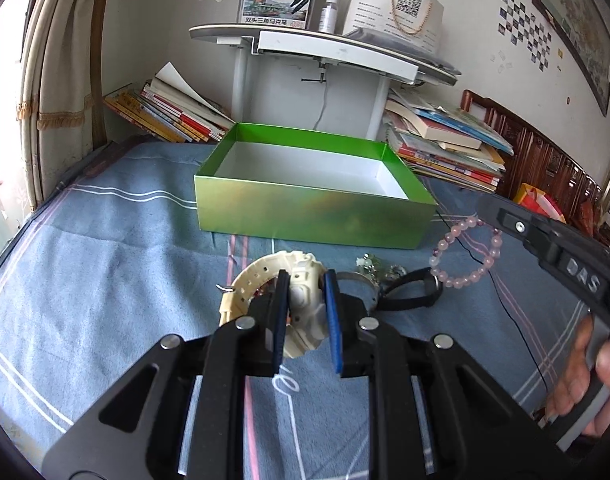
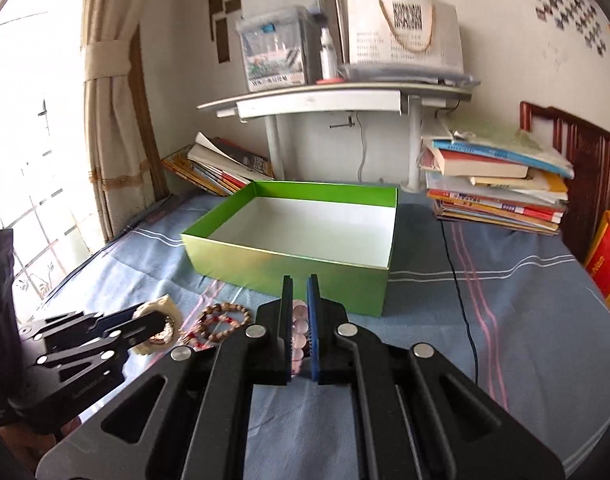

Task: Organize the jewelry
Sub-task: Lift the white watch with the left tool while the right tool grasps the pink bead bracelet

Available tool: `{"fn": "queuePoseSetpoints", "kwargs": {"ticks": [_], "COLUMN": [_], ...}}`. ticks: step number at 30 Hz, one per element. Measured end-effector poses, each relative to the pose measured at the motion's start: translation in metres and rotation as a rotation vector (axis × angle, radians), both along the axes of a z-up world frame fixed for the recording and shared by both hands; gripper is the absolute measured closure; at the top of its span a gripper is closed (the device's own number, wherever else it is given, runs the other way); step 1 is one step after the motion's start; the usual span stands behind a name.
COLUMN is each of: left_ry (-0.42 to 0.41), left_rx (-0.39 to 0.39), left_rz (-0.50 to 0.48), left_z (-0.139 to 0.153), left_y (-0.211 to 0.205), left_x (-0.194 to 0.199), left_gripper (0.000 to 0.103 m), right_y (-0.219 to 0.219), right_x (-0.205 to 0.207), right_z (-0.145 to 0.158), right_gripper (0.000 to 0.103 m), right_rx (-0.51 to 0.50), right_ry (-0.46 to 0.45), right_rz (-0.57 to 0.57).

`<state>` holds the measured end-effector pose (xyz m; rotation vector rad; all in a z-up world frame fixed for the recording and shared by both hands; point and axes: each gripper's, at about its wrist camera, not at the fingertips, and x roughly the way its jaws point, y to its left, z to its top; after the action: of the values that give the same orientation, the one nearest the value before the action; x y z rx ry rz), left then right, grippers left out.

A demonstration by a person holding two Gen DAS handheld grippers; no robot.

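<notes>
Both grippers clamp jewelry just in front of the green box. Left gripper pinches the cream watch, its strap loop lying flat on the blue bedsheet. Right gripper is closed on the pink bead bracelet; only the left view shows that bracelet's full ring and "DAS" on the right tool. Only the right view shows the wooden bead bracelet left of the box front.
</notes>
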<state>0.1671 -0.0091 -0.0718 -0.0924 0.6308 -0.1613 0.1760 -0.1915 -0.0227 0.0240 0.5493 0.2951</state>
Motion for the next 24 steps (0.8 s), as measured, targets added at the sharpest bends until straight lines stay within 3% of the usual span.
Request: {"fn": "queuePoseSetpoints", "kwargs": {"ticks": [11,24], "left_ry": [-0.049,-0.069], "left_rx": [0.004,0.009], "left_rz": [-0.016,-0.021], "left_z": [0.024,0.033], "left_y": [0.002,0.002], "left_x": [-0.04,-0.066], "left_gripper": [0.085,0.085], "right_y": [0.012,0.01], "right_x": [-0.059,-0.086], "right_z": [0.01,0.019], "right_gripper": [0.096,0.096], "right_rx": [0.001,0.006], "right_ry": [-0.063,-0.092], "right_rz": [-0.012,-0.02]}}
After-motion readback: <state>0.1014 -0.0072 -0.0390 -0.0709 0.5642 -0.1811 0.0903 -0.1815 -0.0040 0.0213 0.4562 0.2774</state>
